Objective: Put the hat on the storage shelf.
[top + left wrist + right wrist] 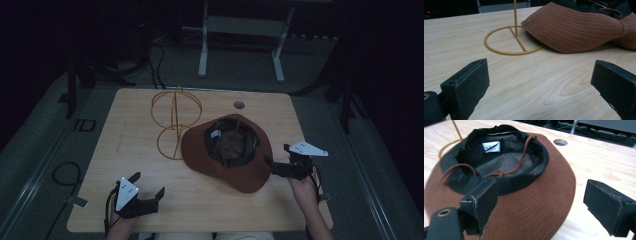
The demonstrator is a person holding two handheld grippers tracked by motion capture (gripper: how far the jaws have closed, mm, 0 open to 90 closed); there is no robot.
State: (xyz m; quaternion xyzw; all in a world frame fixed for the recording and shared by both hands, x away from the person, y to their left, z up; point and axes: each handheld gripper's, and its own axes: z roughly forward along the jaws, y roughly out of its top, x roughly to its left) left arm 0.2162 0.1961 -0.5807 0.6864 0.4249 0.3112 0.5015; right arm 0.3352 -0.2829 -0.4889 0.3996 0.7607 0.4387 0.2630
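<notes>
A wooden table point(150, 200) with a light top holds two things. A brown hat point(227, 150) lies upside down on it, so the dark inside faces up, with a thin brown cord across the inside. Just beside the hat stands a yellow wire stand point(175, 122). The hat's brim lies over the edge of the stand's round base. A small round hole point(239, 105) sits in the table near the far edge.

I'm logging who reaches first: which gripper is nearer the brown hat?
Right. The right gripper sits at the brown hat's brim edge, jaws open; the left gripper rests apart, near the table's front edge.
</notes>
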